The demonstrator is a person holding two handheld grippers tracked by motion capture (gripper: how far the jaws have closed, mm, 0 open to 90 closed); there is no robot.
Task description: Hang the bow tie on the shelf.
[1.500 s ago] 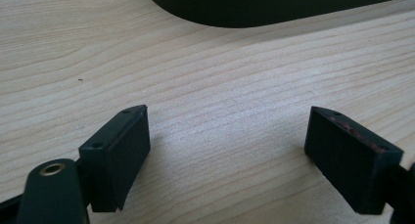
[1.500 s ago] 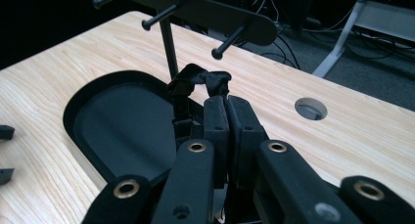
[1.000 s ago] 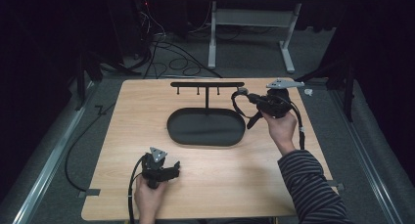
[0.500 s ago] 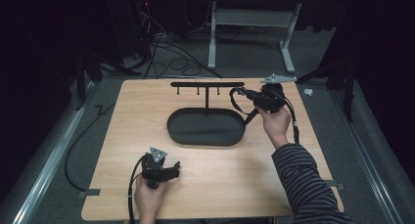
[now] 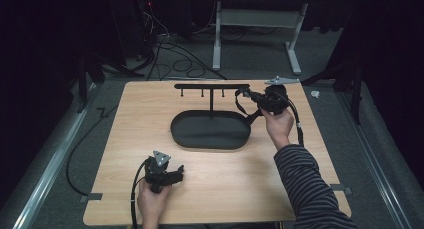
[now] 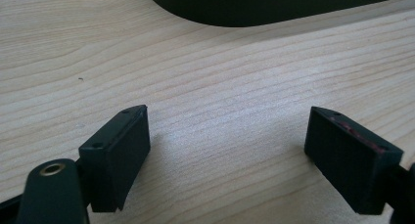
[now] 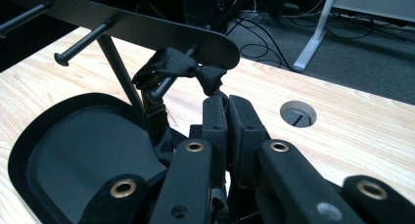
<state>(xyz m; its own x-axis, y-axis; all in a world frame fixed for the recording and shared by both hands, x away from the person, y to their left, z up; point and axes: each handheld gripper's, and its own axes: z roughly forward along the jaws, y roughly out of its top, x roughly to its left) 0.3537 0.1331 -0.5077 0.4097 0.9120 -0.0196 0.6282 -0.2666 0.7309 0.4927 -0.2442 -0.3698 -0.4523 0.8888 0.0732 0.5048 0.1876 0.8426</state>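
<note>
Pinching a black strap (image 7: 181, 65), the right tongs (image 7: 226, 104) drape it over the rack's end peg (image 7: 166, 87); left tongs (image 6: 227, 150) gape released on the counter (image 5: 225, 184).

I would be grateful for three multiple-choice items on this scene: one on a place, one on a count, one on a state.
1. Where does the black stand with its oval tray sit on the wooden table?
A. At the near edge, by the left hand
B. In the far middle
C. On the floor

2. How many pegs hang from the stand's bar in the high view?
A. One
B. Two
C. Four

3. How do the jaws of the right gripper stand?
A. Wide apart over bare wood
B. Shut on the black strap
C. Shut on the tray's rim

Answers: 1 B, the tray lies beyond the table's centre; 2 C, four short pegs show under the bar; 3 B, the right gripper view shows the jaws pinching the strap, which is looped over a peg.
</note>
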